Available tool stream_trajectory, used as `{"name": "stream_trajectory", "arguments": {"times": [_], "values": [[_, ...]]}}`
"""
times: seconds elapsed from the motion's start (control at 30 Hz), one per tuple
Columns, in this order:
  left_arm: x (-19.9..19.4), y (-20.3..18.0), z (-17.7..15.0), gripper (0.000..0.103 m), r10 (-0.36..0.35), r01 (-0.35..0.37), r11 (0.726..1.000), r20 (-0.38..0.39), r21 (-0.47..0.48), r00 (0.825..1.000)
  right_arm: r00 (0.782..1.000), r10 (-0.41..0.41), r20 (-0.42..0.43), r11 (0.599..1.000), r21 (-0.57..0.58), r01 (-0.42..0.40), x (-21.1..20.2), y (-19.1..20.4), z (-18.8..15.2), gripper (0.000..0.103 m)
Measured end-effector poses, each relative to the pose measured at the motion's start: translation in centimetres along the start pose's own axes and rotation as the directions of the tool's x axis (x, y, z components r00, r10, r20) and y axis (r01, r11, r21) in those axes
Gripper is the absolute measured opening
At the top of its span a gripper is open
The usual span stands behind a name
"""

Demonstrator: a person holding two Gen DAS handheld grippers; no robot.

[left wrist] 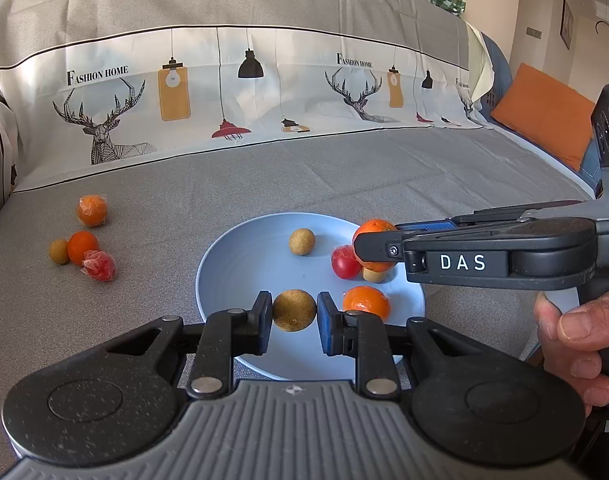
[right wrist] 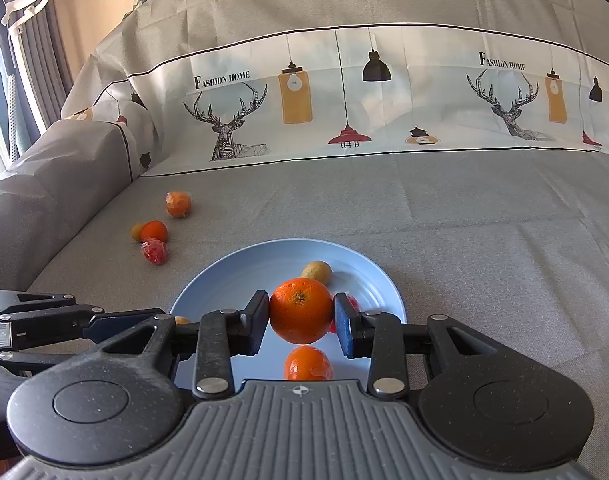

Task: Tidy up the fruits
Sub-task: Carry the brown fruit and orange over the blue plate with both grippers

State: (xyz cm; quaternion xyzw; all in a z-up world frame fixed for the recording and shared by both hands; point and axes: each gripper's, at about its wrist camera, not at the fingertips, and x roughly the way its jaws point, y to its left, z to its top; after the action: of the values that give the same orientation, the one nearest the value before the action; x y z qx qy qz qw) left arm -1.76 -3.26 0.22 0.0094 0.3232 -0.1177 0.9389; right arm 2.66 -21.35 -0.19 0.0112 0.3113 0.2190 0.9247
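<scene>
Your left tool (left wrist: 294, 311) pinches brown fruit (left wrist: 294, 310) over near rim of blue plate (left wrist: 240, 256); right tool (right wrist: 301, 312) pinches orange (right wrist: 300, 310) above plate's middle. Both poised there, likely for drop-off. Four fruits lie on sofa cover (left wrist: 344, 176), left of plate.

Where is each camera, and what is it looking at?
Left wrist view: sits on the left tongs, looks down along them at a brown fruit they hold over the blue plate; the right tongs and a hand show.
Right wrist view: sits on the right tongs, which hold an orange; the left tongs show at left.
Both share the plate and couch.
</scene>
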Motion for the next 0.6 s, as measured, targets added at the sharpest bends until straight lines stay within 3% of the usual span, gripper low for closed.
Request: {"name": "stream_trajectory", "arguments": {"times": [0.6], "values": [[0.02, -0.02, -0.04, 0.026, -0.001, 0.001, 1.0, 0.001, 0.001, 1.0, 1.0, -0.001, 0.001, 1.0, -0.001, 0.001, 0.01, 0.19, -0.04, 0.037]]}}
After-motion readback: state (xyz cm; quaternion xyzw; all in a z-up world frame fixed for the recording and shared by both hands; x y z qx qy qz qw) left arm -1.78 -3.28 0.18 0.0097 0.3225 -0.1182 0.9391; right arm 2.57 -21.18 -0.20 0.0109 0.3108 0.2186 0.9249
